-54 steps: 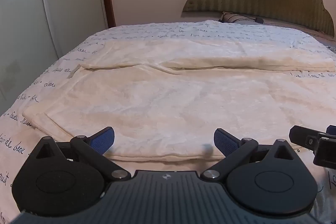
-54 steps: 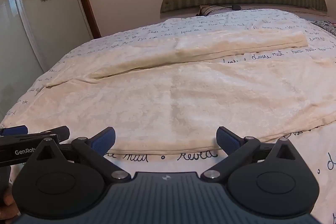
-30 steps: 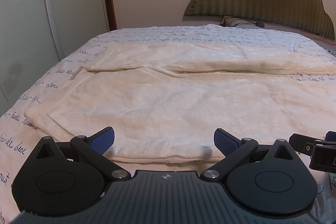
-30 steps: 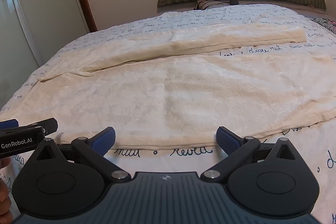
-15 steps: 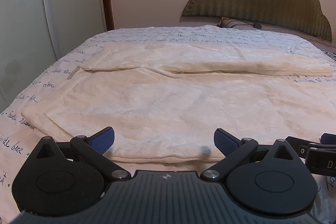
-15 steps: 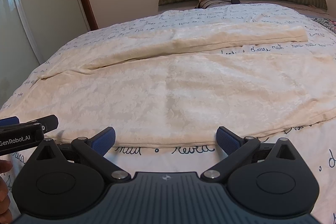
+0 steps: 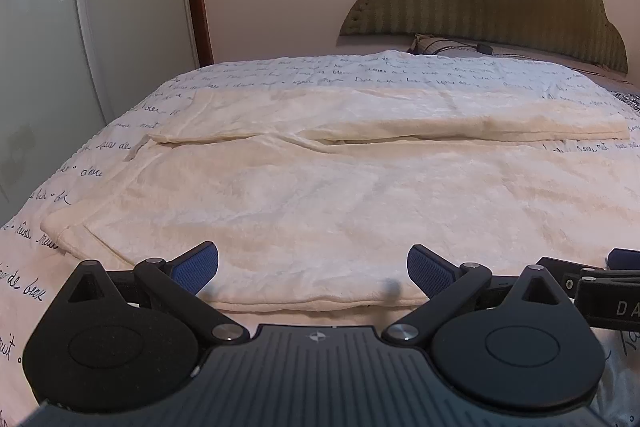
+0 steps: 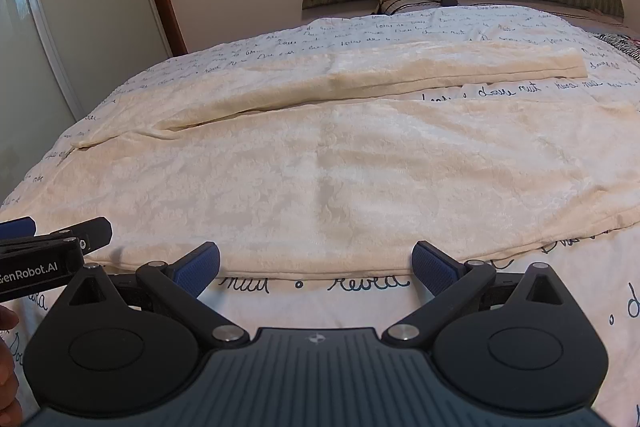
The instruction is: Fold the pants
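We have the pants (image 7: pixel 320 195) spread flat across the bed (image 7: pixel 360 75), legs apart, near edge just ahead of both tongs. Left tongs (image 7: pixel 313 267) and right tongs (image 8: pixel 316 265) gape wide, holding nothing. The fabric looks plush and layered, so we might pinch only the top layer, or catch the bedcover beneath, dragging it along. Only the right view shows the far leg's cuff (image 8: pixel 576 65) clearly; only the left shows the waist corner (image 7: pixel 56 227).

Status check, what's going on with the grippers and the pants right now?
Left gripper open, right gripper open, both empty at the near edge. Pants spread flat on the bed, unfolded. Nothing in the way.
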`<state>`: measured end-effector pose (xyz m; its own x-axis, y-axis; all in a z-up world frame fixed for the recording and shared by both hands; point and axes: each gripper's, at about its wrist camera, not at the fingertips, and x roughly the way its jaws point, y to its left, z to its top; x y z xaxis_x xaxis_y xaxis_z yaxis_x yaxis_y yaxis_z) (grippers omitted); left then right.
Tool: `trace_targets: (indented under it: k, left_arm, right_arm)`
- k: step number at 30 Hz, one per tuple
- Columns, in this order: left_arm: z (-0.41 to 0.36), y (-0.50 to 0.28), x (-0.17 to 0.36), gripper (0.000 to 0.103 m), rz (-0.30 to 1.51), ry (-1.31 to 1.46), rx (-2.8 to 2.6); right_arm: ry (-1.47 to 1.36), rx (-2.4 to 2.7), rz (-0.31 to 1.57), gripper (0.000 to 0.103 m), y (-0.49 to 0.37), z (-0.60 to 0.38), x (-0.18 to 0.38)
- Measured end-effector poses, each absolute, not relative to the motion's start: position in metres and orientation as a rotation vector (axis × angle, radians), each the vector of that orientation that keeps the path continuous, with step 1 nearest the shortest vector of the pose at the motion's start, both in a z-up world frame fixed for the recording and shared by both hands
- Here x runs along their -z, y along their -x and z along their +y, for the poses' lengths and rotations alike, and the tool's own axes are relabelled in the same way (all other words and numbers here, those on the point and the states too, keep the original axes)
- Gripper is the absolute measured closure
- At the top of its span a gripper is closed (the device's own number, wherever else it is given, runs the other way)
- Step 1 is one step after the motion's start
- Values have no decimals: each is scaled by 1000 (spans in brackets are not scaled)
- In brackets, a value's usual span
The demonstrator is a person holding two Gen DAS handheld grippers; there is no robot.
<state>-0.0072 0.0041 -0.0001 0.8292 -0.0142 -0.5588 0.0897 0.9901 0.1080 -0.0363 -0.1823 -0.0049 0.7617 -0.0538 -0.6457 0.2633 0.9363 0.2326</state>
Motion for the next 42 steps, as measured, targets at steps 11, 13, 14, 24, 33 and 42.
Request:
trace_targets:
  k: [11, 13, 14, 24, 33, 42]
  left_arm:
    - [4, 7, 0, 0, 589, -133, 56]
    - [4, 7, -1, 0, 586, -135, 57]
    - [4, 7, -1, 0, 585, -137, 56]
    - [5, 9, -3, 0, 574, -142, 60]
    - [7, 8, -2, 0, 585, -149, 31]
    - [12, 6, -1, 0, 587, -159, -20]
  right_arm:
    - [-321, 177, 687, 0, 37, -182, 5]
    - [-322, 177, 687, 0, 36, -183, 5]
    - [-322, 177, 687, 0, 36, -183, 5]
    - [-320, 177, 688, 0, 36, -181, 5]
    - [-318, 171, 690, 0, 36, -181, 3]
    - [-308, 164, 683, 0, 37, -178, -1]
